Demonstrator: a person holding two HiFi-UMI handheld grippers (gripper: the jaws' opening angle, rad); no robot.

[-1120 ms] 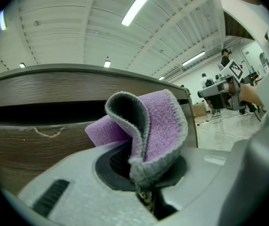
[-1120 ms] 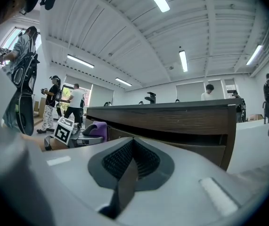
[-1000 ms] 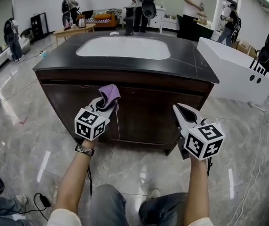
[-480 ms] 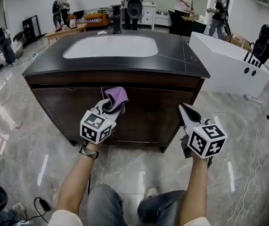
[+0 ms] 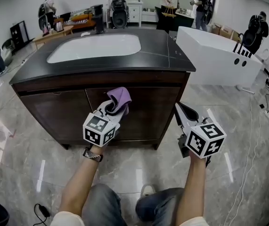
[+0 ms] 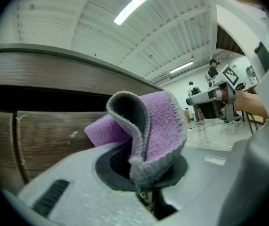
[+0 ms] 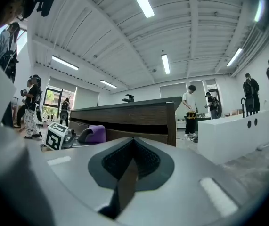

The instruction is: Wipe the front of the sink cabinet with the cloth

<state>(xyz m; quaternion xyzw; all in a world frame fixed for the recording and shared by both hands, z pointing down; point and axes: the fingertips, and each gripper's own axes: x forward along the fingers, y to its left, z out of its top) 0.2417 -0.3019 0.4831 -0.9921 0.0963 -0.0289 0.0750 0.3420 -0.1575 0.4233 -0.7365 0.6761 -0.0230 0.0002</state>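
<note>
A dark wooden sink cabinet (image 5: 68, 109) with a black top and a white basin (image 5: 94, 47) stands in front of me. My left gripper (image 5: 111, 108) is shut on a folded purple cloth (image 5: 120, 98), held close against the cabinet's front near its middle seam. In the left gripper view the cloth (image 6: 155, 126) curls up out of the jaws, the cabinet front (image 6: 44, 135) right behind it. My right gripper (image 5: 180, 111) hangs shut and empty off the cabinet's right corner; its own view shows the cabinet (image 7: 134, 119) and the cloth (image 7: 94, 134) to the left.
A long white box (image 5: 219, 55) stands to the right of the cabinet. Several people (image 5: 169, 4) stand at the far side of the room beside tables and a white dresser. Cables (image 5: 259, 140) trail over the polished floor at the right.
My view has shifted right, so the cabinet sits further left in the picture. The left gripper with the cloth has slid rightward along the cabinet front. The right gripper has barely moved.
</note>
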